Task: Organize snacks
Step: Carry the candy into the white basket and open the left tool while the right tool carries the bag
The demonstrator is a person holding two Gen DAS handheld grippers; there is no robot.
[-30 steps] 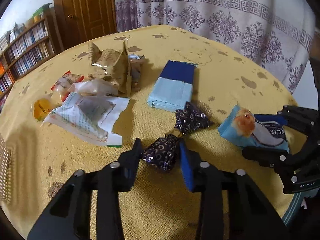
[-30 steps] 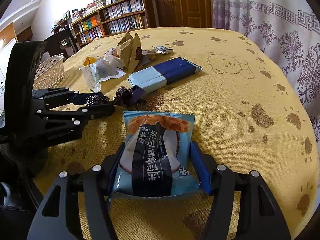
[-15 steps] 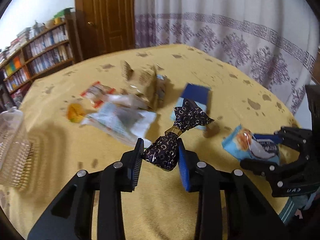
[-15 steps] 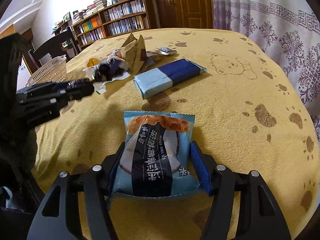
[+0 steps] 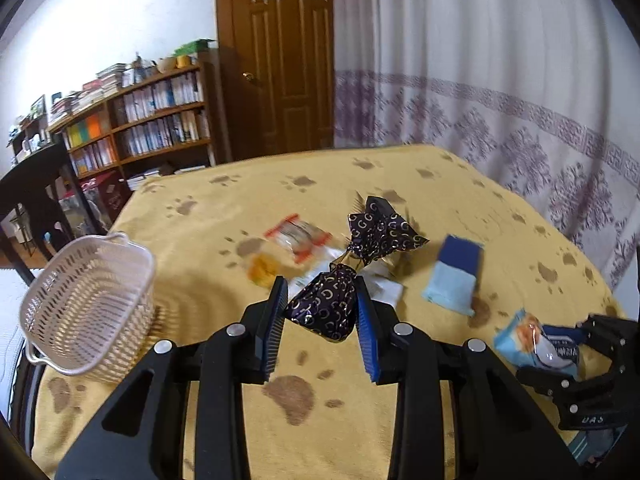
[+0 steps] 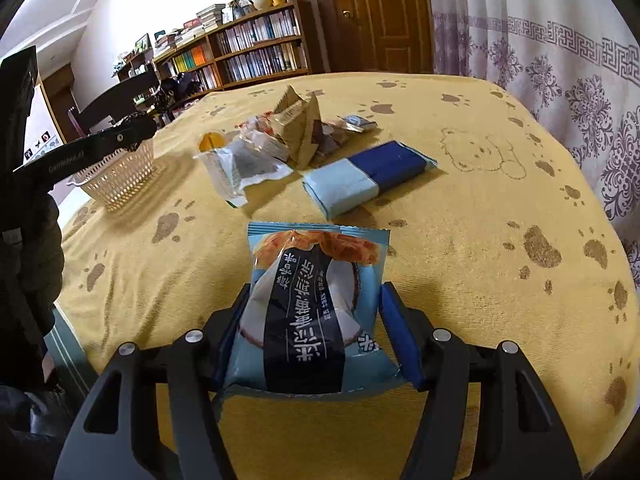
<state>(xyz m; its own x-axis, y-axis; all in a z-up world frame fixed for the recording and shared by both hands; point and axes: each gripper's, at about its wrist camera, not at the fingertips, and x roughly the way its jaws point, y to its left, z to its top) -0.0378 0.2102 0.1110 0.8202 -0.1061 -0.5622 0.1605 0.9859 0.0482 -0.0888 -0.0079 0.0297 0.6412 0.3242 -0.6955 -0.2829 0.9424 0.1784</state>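
White plastic lattice basket (image 5: 86, 308) stands at the left edge of the table (image 5: 460, 200), which is covered in a yellow paw-print cloth; what shows of its interior through the open top holds nothing.

Left gripper (image 5: 322, 312): jaws nearly closed on a dark purple foil-wrapped candy (image 5: 328, 304), its gold-printed body pinched between the blue pads, its twisted fan end spread above and ahead of the fingertips. The candy is lifted clear of the cloth, to the right of the basket and apart from it.

Right gripper (image 6: 316, 320): jaws partly closed against both side edges of a light blue snack packet (image 6: 316, 292) — glossy film, crimped top seam, dark band of printed characters. Whether the packet rests on the cloth cannot be told.

Mid-table: a flat rectangular pack (image 6: 368, 178), half navy and half pale blue, lies just beyond the packet. Further back — a loose heap comprising a crumpled brown paper bag (image 6: 298, 126), a clear-and-white pouch (image 6: 240, 168) and a small orange sweet (image 6: 211, 141).
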